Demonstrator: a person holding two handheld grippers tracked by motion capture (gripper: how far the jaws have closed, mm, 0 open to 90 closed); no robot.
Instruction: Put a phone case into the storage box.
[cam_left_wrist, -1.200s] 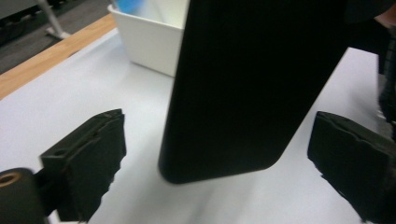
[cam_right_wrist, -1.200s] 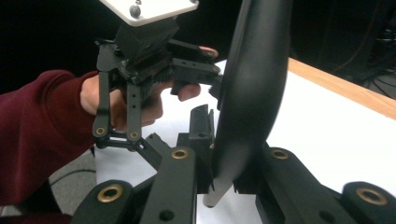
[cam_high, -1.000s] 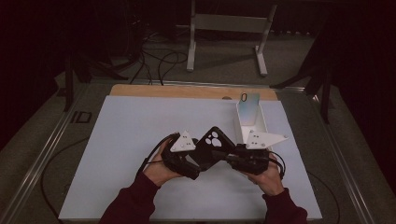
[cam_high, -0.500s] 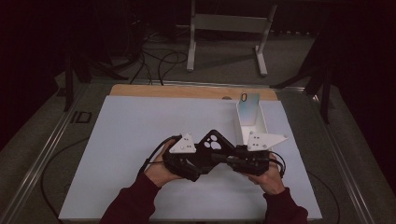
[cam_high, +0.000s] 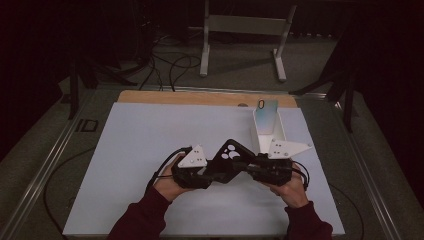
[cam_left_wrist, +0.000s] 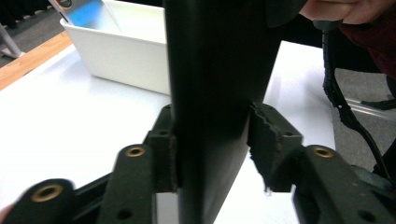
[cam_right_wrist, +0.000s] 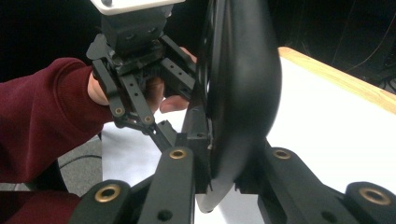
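Two grippers meet over the near middle of the white desk (cam_high: 150, 135), and between them sits a black, flat, roughly diamond-shaped object (cam_high: 231, 156) with white spots on its upper face. The left gripper (cam_high: 206, 175) comes at it from the left, the right gripper (cam_high: 250, 170) from the right, each carried in a hand with a dark red sleeve (cam_high: 145, 217) behind it.

In the left gripper view the black object (cam_left_wrist: 215, 93) stands as a dark slab between the jaws; the left pad lies against it, while the right pad (cam_left_wrist: 264, 140) sits just off its edge with a thin gap, so this gripper is not yet clamped. Its jaws have just been closing around the object.

In the right gripper view the object (cam_right_wrist: 243, 93) is seen edge-on, curved and glossy, with both jaws pressed to its lower rim: the right gripper is closed on it and holds it.

Beyond the right hand, a white rectangular bin (cam_high: 268, 131) rests on the desk, with a pale blue card (cam_high: 266, 109) leaning at its far end
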